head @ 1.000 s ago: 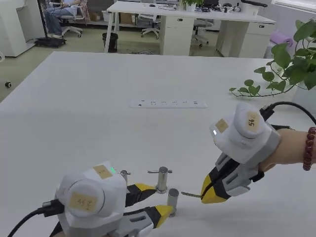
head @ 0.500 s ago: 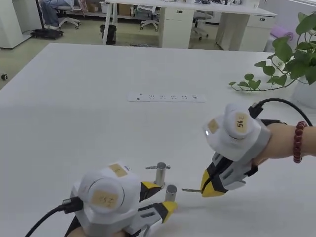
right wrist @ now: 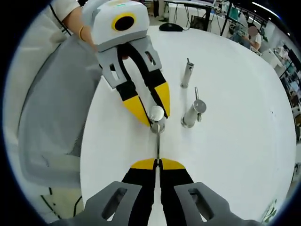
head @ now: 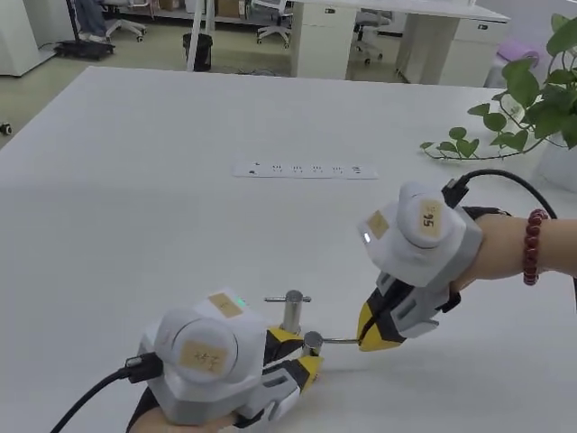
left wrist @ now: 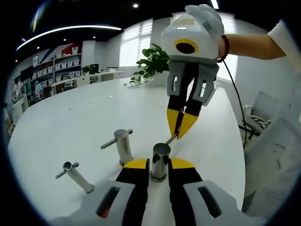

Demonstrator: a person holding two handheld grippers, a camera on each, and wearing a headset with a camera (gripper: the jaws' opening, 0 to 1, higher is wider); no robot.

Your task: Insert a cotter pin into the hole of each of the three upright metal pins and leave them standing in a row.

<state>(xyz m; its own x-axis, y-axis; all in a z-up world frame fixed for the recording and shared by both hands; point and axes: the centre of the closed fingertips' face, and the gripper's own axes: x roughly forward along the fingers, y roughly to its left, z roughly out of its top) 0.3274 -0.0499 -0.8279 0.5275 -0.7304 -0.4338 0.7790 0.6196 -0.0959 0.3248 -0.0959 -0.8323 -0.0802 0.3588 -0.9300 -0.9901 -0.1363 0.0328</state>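
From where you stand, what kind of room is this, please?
Most likely an open-plan office: white desks with drawer units and wheeled office chairs stand behind the large white table, which carries a power strip; a leafy plant stands at its right side.

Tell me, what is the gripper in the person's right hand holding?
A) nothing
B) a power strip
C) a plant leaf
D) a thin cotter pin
D: the right gripper is shut on a cotter pin, whose tip reaches the upright metal pin clamped by the left gripper.
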